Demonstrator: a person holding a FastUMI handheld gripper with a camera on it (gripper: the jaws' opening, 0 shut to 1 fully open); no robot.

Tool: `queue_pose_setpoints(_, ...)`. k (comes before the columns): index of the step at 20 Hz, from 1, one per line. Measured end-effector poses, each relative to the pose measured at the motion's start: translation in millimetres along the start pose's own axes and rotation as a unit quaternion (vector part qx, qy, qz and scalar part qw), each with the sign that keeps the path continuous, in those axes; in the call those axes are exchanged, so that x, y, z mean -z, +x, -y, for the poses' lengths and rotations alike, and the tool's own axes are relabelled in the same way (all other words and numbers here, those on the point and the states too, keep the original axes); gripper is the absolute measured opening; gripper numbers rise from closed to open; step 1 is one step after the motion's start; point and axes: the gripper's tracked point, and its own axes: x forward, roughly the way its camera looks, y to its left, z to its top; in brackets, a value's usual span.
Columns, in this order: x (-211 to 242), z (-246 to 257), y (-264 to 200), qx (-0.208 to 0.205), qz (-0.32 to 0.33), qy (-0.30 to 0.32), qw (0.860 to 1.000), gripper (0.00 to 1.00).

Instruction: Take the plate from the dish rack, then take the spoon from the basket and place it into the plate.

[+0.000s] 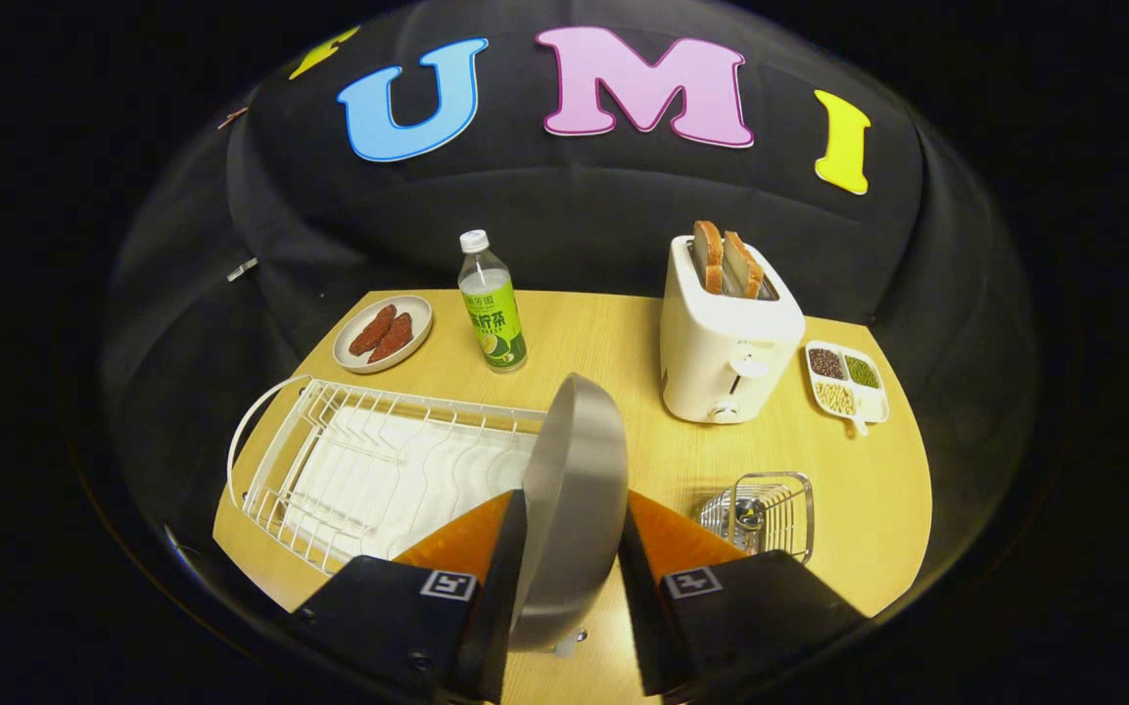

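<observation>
A grey metal plate [579, 470] stands on edge between the two fingers of my gripper [574, 534], which is shut on it and holds it lifted above the table. Just left of the plate lies the white wire dish rack [368, 470], with no dishes in its slots. To the right of the fingers sits a small wire basket [765, 509] with the spoon [748, 511] standing inside it, partly hidden by the right finger.
Beyond the plate on the wooden table [623, 333] stand a green-labelled bottle [493, 304], a white toaster [726, 338] with two bread slices, a small plate of sausages [383, 333] and a divided dish of beans [846, 380].
</observation>
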Motion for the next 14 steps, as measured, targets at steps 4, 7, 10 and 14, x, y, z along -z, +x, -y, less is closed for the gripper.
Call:
queue_pose_setpoints(4,2.9,-1.1,3.3,0.002,-0.043,0.055,0.998,0.42)
queue_pose_setpoints(7,1.5,-0.8,0.8,0.016,-0.045,0.058,0.997,0.38)
queue_pose_setpoints(10,-0.4,-7.4,-2.3,0.031,-0.042,0.030,0.998,0.36)
queue_pose_setpoints(14,-12.5,-10.5,-8.2,0.055,-0.031,0.012,0.998,0.36)
